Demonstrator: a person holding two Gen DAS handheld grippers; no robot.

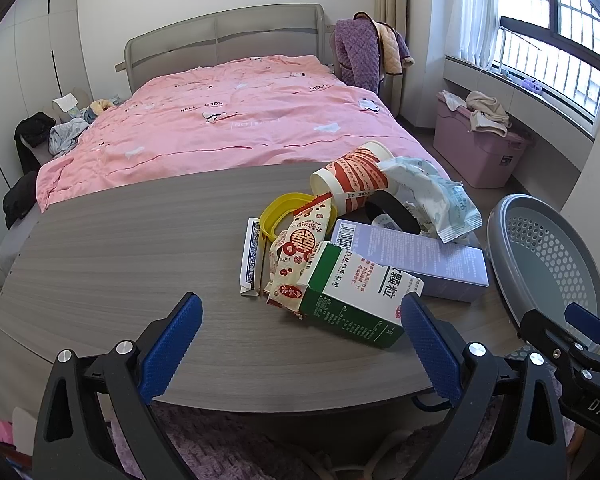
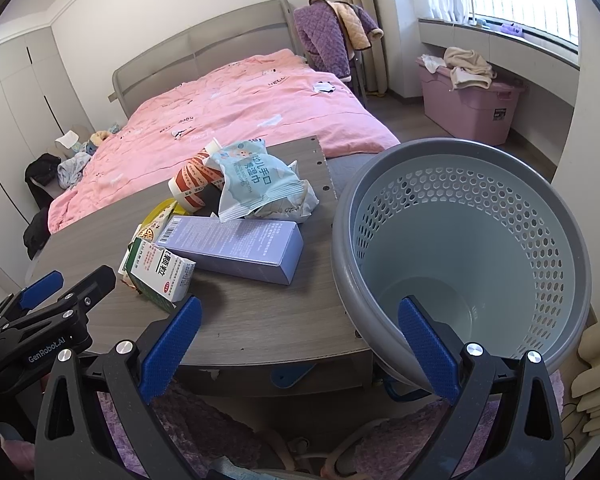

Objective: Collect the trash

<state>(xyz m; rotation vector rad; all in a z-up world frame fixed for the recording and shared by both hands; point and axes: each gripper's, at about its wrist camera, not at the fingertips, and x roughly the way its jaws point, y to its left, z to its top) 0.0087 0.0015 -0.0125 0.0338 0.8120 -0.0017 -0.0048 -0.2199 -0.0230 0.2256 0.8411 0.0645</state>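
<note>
A heap of trash lies on the grey wooden table (image 1: pixel 120 264). It holds a torn green-and-white medicine box (image 1: pixel 352 296), a lavender carton (image 1: pixel 420 258), a red-and-white paper cup (image 1: pixel 352 182) on its side, a pale blue wet-wipe packet (image 1: pixel 432 196), a red snack wrapper (image 1: pixel 300 248), a yellow ring lid (image 1: pixel 272 216) and a blue card box (image 1: pixel 252 256). An empty grey perforated basket (image 2: pixel 520 208) tilts toward me off the table's right end. My left gripper (image 1: pixel 300 308) is open, just short of the medicine box. My right gripper (image 2: pixel 300 308) is open, one finger over the basket's rim.
Behind the table stands a bed with a pink cover (image 1: pixel 236 120). A pink storage bin (image 2: pixel 472 108) with clothes on it sits under the window. A chair draped with a purple robe (image 2: pixel 324 40) stands by the bed. A purple rug (image 2: pixel 220 420) lies under the table.
</note>
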